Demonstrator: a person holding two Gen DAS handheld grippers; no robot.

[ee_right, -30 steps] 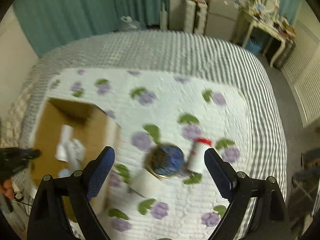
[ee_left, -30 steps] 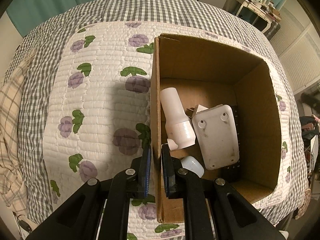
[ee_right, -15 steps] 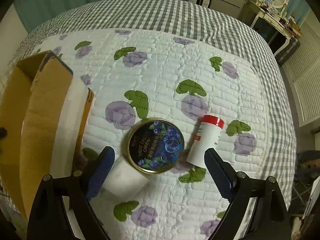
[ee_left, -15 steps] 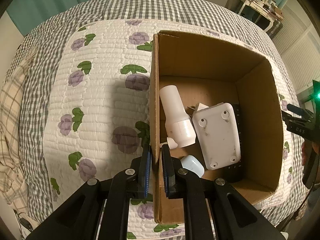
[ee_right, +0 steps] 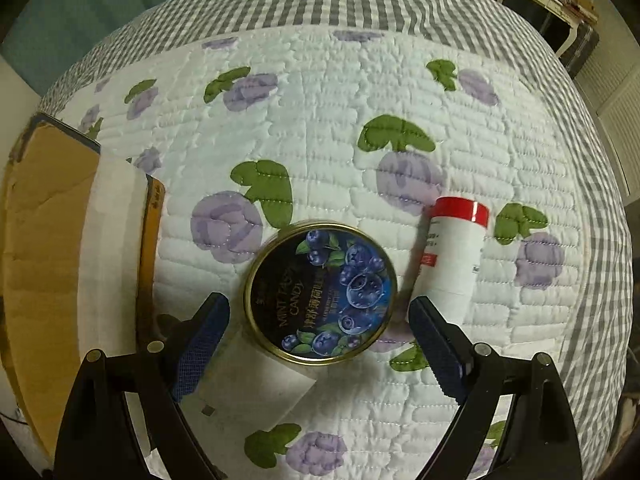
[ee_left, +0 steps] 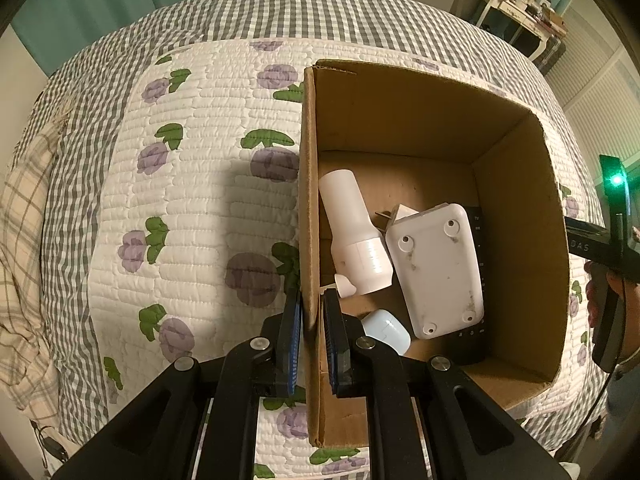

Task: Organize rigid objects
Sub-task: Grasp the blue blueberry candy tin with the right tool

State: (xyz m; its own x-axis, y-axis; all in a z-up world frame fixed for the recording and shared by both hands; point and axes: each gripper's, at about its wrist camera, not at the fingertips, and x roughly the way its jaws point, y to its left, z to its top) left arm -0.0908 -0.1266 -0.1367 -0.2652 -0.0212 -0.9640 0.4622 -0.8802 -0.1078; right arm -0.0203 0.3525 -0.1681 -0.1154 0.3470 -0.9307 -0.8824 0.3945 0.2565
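My left gripper [ee_left: 312, 304] is shut on the left wall of the open cardboard box [ee_left: 400, 120], one pad on each side. Inside the box lie a white bottle [ee_left: 356, 236], a white rectangular device [ee_left: 436, 268] bottom up, a small white case [ee_left: 386, 330] and a black item [ee_left: 478, 344] partly hidden beneath. In the right wrist view my right gripper [ee_right: 318, 308] hangs open over a round blueberry candy tin [ee_right: 324, 264], a finger on either side and clear of its rim. A white bottle with a red cap [ee_right: 452, 256] lies just right of the tin.
The tin rests partly on a flat white box [ee_right: 256, 388] on the flowered quilt [ee_right: 320, 120]. The cardboard box [ee_right: 44, 240] stands close at the left. The right hand's tool with a green light [ee_left: 614, 200] shows beyond the box. Furniture stands past the bed.
My right gripper has sunk toward the tin, which now fills the space between its open fingers. The right hand's tool came into the left wrist view. The left gripper has kept still.
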